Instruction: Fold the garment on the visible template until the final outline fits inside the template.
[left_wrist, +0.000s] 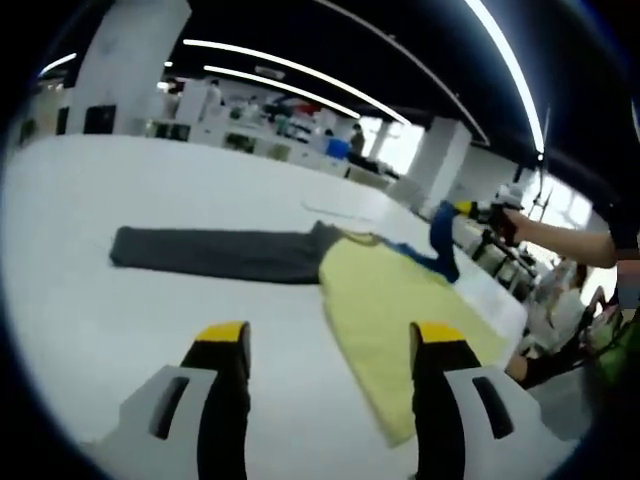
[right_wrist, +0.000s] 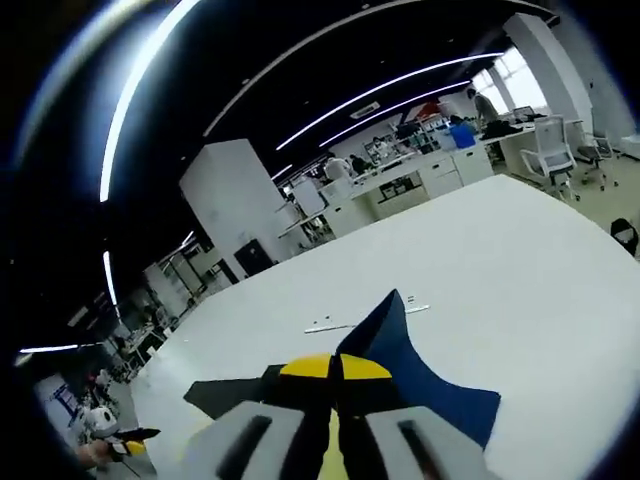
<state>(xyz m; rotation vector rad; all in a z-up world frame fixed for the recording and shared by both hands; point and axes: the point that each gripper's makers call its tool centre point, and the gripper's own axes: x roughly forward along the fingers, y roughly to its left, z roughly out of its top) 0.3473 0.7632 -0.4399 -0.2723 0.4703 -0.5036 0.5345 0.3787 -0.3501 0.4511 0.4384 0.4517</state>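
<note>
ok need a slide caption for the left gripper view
Open left gripper over a white table, facing a yellow garment and dark grey garment, while the right gripper lifts a blue edge.

The garment (right_wrist: 420, 375) runs under the right gripper (right_wrist: 335, 367), its lower part hidden behind the jaws.

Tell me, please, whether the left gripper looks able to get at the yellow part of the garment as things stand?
Probably yes: the left gripper has its jaws open over the white table, and the yellow part of the garment lies flat just ahead, nothing between.

Open office with long ceiling light strips (left_wrist: 290, 68), white pillars (left_wrist: 438, 160), desks (right_wrist: 420, 180), bright windows (right_wrist: 515, 85).
</note>
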